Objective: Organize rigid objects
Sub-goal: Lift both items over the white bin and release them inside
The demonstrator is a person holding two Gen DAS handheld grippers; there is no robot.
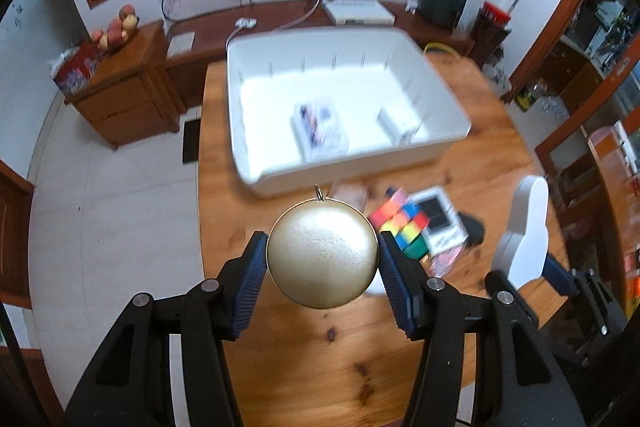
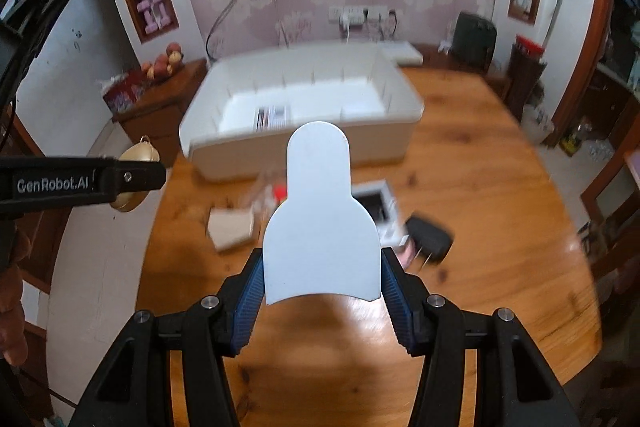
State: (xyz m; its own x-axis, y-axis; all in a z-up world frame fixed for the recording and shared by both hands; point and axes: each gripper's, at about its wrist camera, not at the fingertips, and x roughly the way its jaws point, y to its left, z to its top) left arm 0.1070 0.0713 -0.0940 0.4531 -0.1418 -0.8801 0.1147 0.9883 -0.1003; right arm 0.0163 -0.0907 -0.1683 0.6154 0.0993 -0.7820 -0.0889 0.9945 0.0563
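Left fingers [image 1: 267, 267] clamp a gold disc [image 1: 322, 253] (ringed); right fingers [image 2: 389, 287] pinch a white bottle-shaped card [image 2: 320, 223].

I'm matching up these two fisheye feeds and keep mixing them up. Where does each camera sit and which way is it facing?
Left wrist: on the left gripper, facing down its fingers at the gold disc it clamps, the white bin beyond.
Right wrist: on the right gripper, facing the white flat piece it clamps; the left gripper shows at the left edge.
Shared: bin, wooden table, both held things.
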